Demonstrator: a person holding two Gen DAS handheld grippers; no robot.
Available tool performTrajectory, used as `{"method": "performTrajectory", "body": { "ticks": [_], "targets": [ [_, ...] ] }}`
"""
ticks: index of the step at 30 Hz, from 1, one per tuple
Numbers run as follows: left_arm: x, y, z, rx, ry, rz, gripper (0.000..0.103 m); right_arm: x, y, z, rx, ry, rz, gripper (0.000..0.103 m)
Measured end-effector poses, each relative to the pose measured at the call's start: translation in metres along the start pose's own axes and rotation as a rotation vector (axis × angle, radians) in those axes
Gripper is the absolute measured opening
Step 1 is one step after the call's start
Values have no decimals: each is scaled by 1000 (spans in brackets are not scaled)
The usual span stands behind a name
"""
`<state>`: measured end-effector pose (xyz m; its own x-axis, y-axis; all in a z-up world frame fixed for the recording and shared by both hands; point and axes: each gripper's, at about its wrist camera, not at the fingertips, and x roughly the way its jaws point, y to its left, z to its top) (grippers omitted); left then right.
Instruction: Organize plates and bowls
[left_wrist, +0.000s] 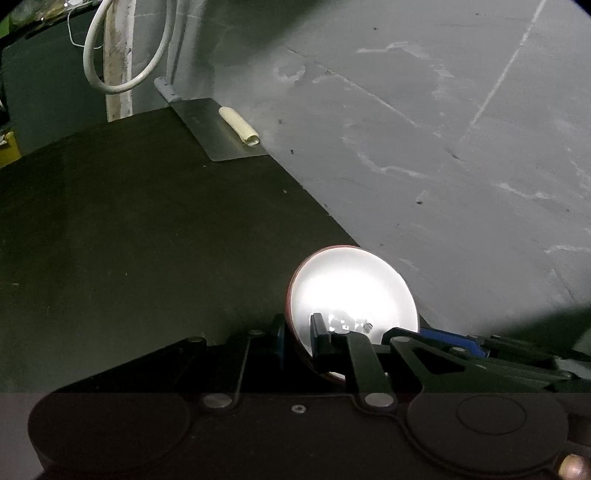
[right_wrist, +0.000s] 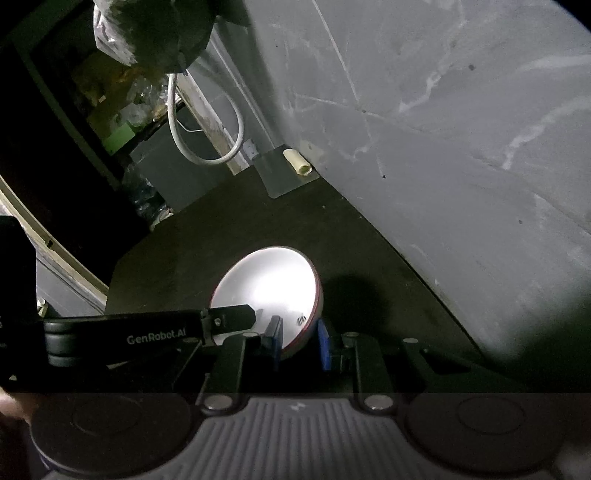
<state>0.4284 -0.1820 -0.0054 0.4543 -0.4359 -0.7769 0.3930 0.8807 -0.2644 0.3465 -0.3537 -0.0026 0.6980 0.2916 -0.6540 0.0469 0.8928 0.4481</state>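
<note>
Left gripper (left_wrist: 297, 341) clamped on the rim of a white bowl (left_wrist: 351, 291) with a red outer edge; one pad inside, one outside the wall. Right gripper (right_wrist: 300, 341) also clamped on the same bowl (right_wrist: 269, 284), blue pads either side of its rim. In the right wrist view the left gripper's black arm enters from the left and meets the bowl's near rim. Bowl is tilted, opening facing the cameras, held above the dark countertop (left_wrist: 147, 240) close to the grey wall (left_wrist: 443, 147). Far corner: a metal sheet (left_wrist: 218, 129) with a cream tube (left_wrist: 239, 126) lying on it, white cable (left_wrist: 110, 85) looping behind.
</note>
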Motion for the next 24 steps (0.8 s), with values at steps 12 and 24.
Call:
{"method": "performTrajectory", "body": {
  "ticks": [12, 24],
  "targets": [
    [-33, -9, -18, 26, 14, -45, 14, -39, 5, -22, 27, -13, 29, 23],
    [-59, -23, -46, 79, 70, -94, 15, -76, 9, -52, 47, 4, 15, 23]
  ]
}}
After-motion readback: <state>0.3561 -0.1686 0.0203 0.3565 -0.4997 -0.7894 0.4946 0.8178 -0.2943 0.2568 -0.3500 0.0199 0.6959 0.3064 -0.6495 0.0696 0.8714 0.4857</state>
